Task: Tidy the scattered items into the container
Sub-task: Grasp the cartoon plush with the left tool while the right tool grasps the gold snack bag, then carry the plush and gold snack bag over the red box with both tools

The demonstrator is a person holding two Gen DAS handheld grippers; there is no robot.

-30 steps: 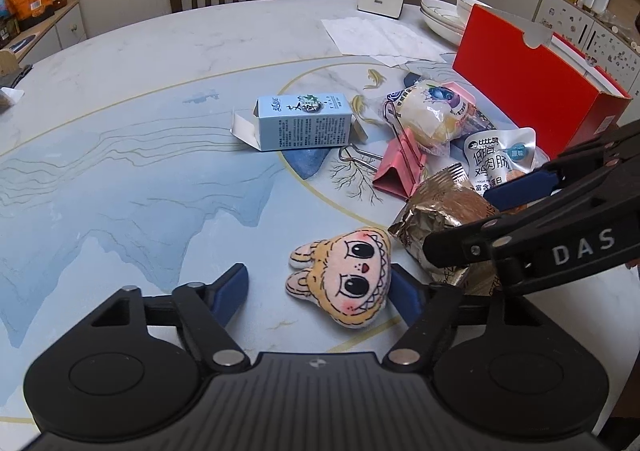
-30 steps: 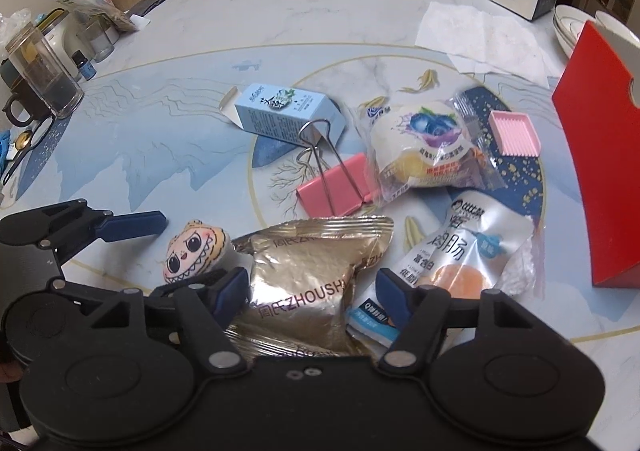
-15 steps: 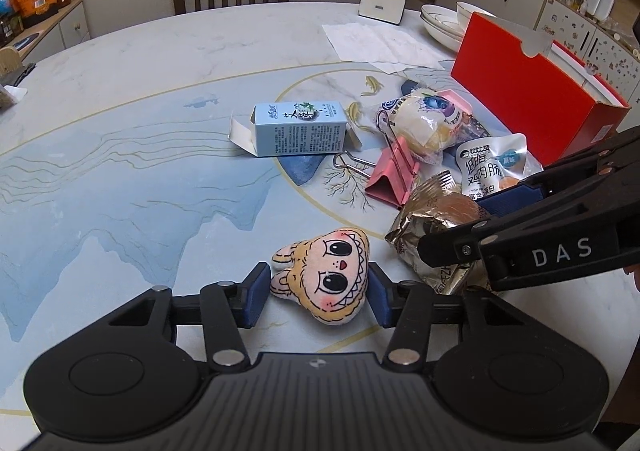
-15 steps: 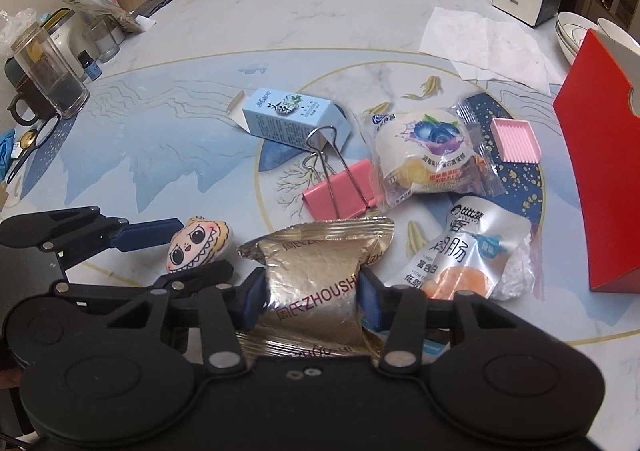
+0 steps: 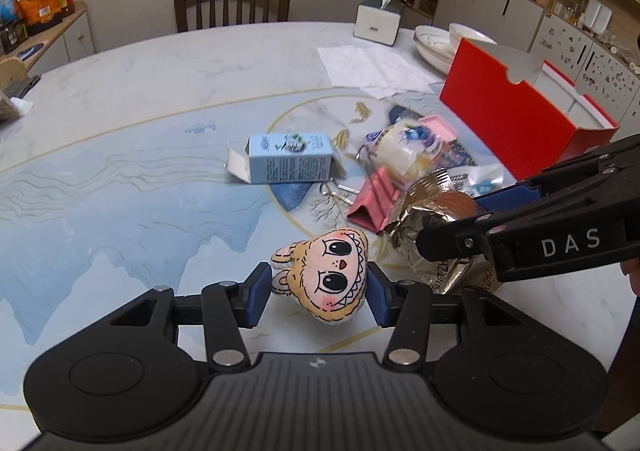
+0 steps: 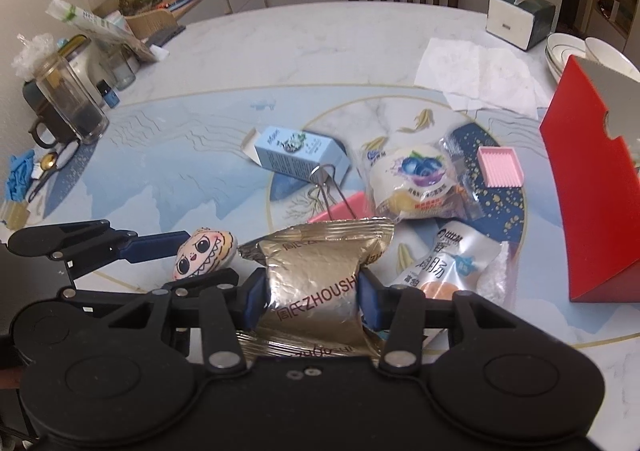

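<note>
My left gripper (image 5: 318, 293) is shut on a small plush doll face (image 5: 328, 277), lifted a little off the table. My right gripper (image 6: 312, 297) is shut on a gold foil snack packet (image 6: 316, 283), also lifted; that packet shows in the left wrist view (image 5: 436, 223). The red open box (image 5: 516, 113) stands at the right. On the table between lie a blue carton (image 5: 290, 163), a pink binder clip (image 5: 372, 205), a blueberry bun packet (image 6: 416, 181), a silver sausage pouch (image 6: 452, 263) and a pink tray (image 6: 500, 167).
White papers (image 6: 476, 79), a tissue box (image 6: 520, 17) and stacked bowls (image 5: 444, 45) are at the far right. A glass pitcher (image 6: 68, 99), jars and a spoon stand at the left edge. A chair (image 5: 232, 3) is behind the table.
Both grippers closed: the left on the plush doll, the right on the gold packet. Both items have risen a little off the table.
</note>
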